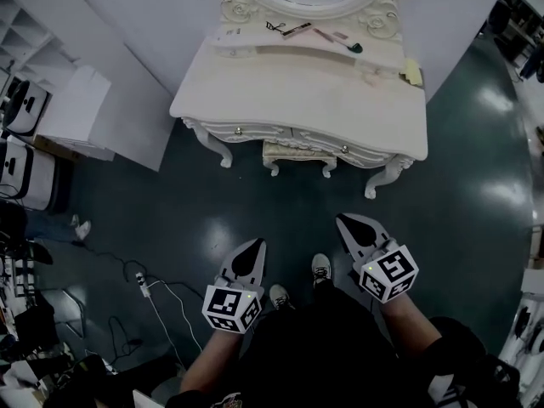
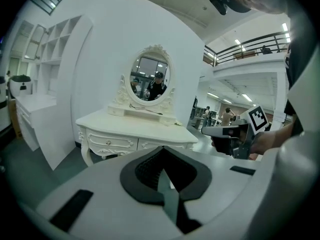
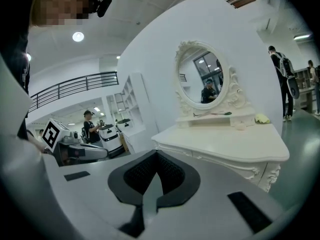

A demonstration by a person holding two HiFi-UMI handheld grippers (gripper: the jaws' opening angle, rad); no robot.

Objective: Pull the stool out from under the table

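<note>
Dark floor (image 1: 204,219); stool (image 1: 297,153) tucked under table (image 1: 297,100).

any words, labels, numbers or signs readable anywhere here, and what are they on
No readable text in any view.
Marker cube on the left gripper, and the one on the right gripper: black-and-white square patterns, no letters or numbers.
Small dark marks on the dressing table shelf, near its left end: too small to read.

Dim head view, floor glare, fisheye-warped gripper views.
</note>
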